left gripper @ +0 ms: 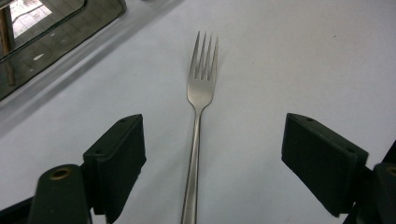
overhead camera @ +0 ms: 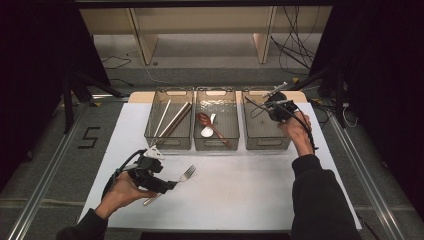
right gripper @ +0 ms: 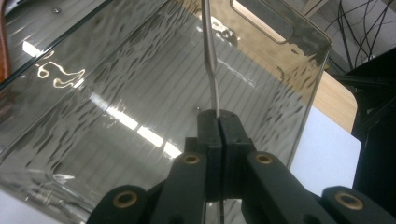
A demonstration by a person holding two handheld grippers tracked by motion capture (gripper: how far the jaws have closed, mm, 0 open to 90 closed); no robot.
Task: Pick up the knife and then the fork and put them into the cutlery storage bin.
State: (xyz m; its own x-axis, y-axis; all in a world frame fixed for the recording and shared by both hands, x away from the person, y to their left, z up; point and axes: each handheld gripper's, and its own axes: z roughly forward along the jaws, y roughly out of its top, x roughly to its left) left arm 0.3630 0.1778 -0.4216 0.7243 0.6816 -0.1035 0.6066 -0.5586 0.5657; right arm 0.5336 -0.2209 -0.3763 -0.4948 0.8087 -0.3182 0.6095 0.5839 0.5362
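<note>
A silver fork [left gripper: 200, 93] lies on the white table [overhead camera: 240, 190], tines pointing away from my left gripper [left gripper: 212, 126]. That gripper [overhead camera: 172, 185] is open and low over the table, one jaw on each side of the fork's [overhead camera: 186, 175] handle without touching it. My right gripper [right gripper: 218, 116] is shut on a slender metal utensil [right gripper: 210, 51], pinched by its thin stem. It hangs over the clear right bin [right gripper: 140, 93]. In the high view the right gripper [overhead camera: 275, 102] sits above that bin's [overhead camera: 265, 145] far end, with the utensil's [overhead camera: 276, 90] end sticking up and away.
Three clear plastic bins stand in a row at the table's far side. The left bin [overhead camera: 170, 145] holds chopsticks [overhead camera: 172, 120]. The middle bin [overhead camera: 216, 146] holds a brown spoon [overhead camera: 212, 126] and a white spoon [overhead camera: 208, 131]. Cables lie on the floor beyond.
</note>
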